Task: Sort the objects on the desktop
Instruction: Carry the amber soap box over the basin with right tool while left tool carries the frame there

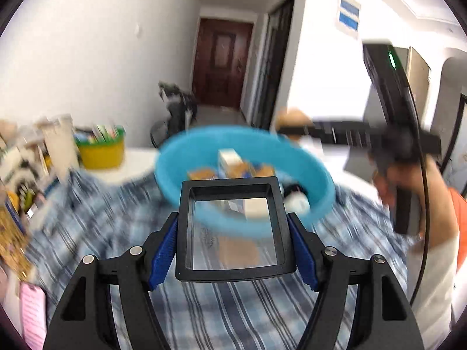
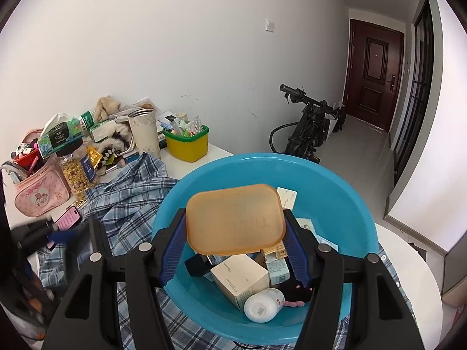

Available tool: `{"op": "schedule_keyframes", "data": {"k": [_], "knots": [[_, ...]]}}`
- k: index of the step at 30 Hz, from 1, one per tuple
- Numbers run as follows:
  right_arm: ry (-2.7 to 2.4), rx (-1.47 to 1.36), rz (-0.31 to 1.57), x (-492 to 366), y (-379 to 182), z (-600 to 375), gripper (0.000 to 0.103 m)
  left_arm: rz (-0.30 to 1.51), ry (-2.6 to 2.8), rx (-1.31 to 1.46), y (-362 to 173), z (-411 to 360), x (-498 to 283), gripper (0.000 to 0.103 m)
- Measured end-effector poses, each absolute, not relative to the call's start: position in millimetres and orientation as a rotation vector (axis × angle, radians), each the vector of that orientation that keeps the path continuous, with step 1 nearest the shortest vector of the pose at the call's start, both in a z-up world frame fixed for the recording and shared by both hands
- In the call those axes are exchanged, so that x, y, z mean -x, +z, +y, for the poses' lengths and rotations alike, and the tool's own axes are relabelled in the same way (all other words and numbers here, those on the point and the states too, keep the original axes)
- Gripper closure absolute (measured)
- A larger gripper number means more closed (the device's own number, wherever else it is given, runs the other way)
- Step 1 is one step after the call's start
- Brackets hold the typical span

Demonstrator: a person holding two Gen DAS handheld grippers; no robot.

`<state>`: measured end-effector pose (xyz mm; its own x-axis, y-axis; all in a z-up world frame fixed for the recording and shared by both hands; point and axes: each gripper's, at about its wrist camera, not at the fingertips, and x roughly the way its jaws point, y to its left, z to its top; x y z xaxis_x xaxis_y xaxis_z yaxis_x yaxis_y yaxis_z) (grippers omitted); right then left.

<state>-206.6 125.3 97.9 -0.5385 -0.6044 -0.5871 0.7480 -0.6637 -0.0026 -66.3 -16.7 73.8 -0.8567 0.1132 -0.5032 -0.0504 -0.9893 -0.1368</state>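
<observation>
My left gripper (image 1: 232,224) is shut on a flat, black-framed clear panel (image 1: 233,274), its blue pads against the two side edges. It hangs above the plaid cloth (image 1: 233,306), just in front of the blue basin (image 1: 321,186). My right gripper (image 2: 235,214) is shut on an orange translucent rounded lid (image 2: 236,224), held over the blue basin (image 2: 335,180). Inside the basin lie several small white boxes (image 2: 239,280) and a white bottle (image 2: 264,304). The left wrist view is blurred.
A yellow bin with a green rim (image 2: 186,143), a cream tumbler (image 2: 144,134), a jar (image 2: 77,169) and a pink pouch (image 2: 41,192) crowd the table's far left. A pink phone (image 2: 68,218) lies on the plaid cloth (image 2: 131,192). A folded bike (image 2: 309,128) stands behind the table.
</observation>
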Motion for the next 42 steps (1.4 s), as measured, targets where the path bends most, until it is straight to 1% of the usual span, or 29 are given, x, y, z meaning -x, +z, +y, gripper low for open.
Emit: {"op": "schedule_keyframes", "data": {"k": [5, 15, 19, 21, 25, 28, 32, 42], "knots": [[-2.205, -0.693, 0.316, 201, 105, 129, 0.042, -0.112, 2.984, 0.740, 100, -22, 100, 0.030], [-2.252, -0.708, 0.292, 209, 106, 143, 0.042, 0.001, 2.989, 0.720, 122, -11, 179, 0.030], [-2.284, -0.726, 0.314, 213, 103, 147, 0.042, 0.014, 2.971, 0.729, 117, -6, 198, 0.030], [-2.286, -0.723, 0.285, 215, 104, 150, 0.042, 0.006, 2.965, 0.751, 110, -7, 208, 0.030], [-2.309, -0.741, 0.256, 225, 98, 153, 0.041, 0.046, 2.955, 0.812, 96, -4, 225, 0.030], [-2.318, -0.765, 0.250, 232, 91, 150, 0.041, 0.018, 2.959, 0.839, 91, -12, 233, 0.030], [-2.307, -0.784, 0.288, 233, 83, 138, 0.041, -0.013, 2.958, 0.859, 87, -26, 233, 0.030], [-2.281, -0.783, 0.337, 224, 78, 126, 0.041, 0.021, 2.963, 0.873, 86, -26, 231, 0.030]]}}
